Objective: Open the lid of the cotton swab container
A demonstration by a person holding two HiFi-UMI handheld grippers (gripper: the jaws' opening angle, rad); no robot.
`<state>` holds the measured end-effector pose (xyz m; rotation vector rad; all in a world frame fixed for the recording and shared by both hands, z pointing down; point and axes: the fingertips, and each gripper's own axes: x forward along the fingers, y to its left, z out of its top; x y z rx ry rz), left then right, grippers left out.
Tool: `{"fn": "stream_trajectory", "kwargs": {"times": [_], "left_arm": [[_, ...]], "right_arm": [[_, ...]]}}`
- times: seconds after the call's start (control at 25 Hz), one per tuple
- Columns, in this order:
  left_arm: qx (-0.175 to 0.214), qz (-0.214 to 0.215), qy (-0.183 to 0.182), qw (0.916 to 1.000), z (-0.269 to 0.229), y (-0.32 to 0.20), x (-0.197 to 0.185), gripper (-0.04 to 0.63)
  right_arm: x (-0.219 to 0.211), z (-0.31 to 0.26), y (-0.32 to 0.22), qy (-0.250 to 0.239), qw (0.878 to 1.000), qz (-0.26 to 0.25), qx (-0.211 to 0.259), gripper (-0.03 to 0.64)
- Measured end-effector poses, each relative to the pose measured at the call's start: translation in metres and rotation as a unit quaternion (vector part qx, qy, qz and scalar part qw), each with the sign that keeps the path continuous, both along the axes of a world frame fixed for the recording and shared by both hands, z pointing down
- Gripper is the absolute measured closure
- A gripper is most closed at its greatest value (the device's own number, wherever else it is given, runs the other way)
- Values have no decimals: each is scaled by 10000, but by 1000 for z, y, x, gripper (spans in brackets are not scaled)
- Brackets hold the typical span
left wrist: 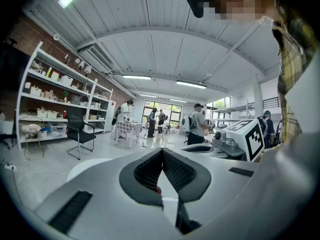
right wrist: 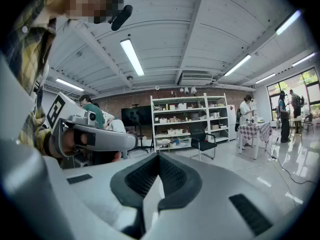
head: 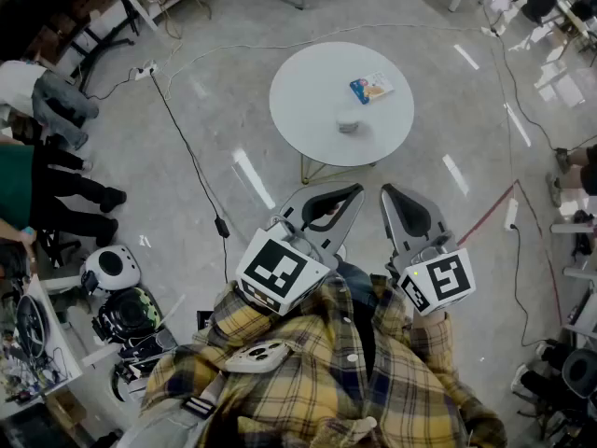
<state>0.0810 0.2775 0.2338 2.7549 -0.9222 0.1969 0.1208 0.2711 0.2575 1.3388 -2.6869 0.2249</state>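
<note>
Cotton swab container (head: 349,123): small greyish tub, upright on the round white table (head: 303,87), near the table's near edge and about central. I can't make out its lid from the head view. A blue-edged packet (head: 371,88) lies flat just beyond it, to the far right.

The table stands alone on a glossy grey concrete floor (head: 215,82), which is streaked with light reflections. A black cable (head: 191,157) runs across the floor to the table's left.

My left gripper (head: 351,194) and right gripper (head: 389,194) hover side by side on the near side, well apart from the table. Each has its jaws pressed together with nothing between them.

Room: white vaulted ceiling with strip lights. White shelving (left wrist: 55,91) stands against a brick wall, with a black chair (left wrist: 80,134) in front of it. A check-clothed table (left wrist: 129,127) is farther off, with people standing around it.
</note>
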Motion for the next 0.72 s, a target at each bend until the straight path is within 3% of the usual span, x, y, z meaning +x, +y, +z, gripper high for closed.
{"fn": "stream_trajectory", "kwargs": {"times": [0.72], "left_arm": [[82,-401,-72,9991,2,12,13,575]], "right_arm": [[25,1,11,-376,9992,-113,-21,603]]}}
